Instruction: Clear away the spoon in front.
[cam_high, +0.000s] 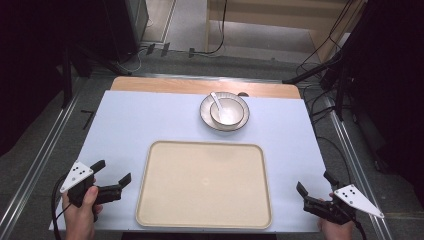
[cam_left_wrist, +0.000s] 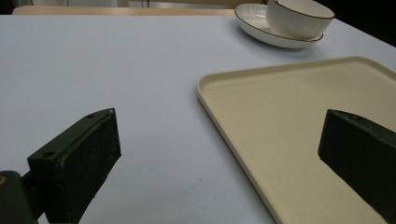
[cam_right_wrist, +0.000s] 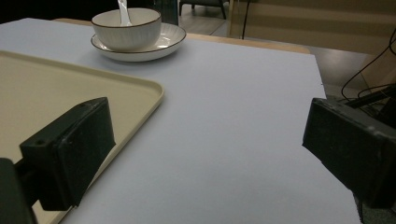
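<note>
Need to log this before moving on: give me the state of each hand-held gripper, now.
Left hand-held gripper: open, holding nothing, beside the tray.
Right hand-held gripper: open, holding nothing.

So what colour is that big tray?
Pale cream-beige, plain, no pattern; the tray shows best in the high view.

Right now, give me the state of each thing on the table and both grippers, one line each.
tray: empty, flat on the table.
plate: upright beyond the tray, carrying the bowl.
bowl: upright on the plate, spoon inside.
spoon: resting in the bowl, handle leaning over its rim.
left gripper: open, holding nothing.
right gripper: open, holding nothing.
</note>
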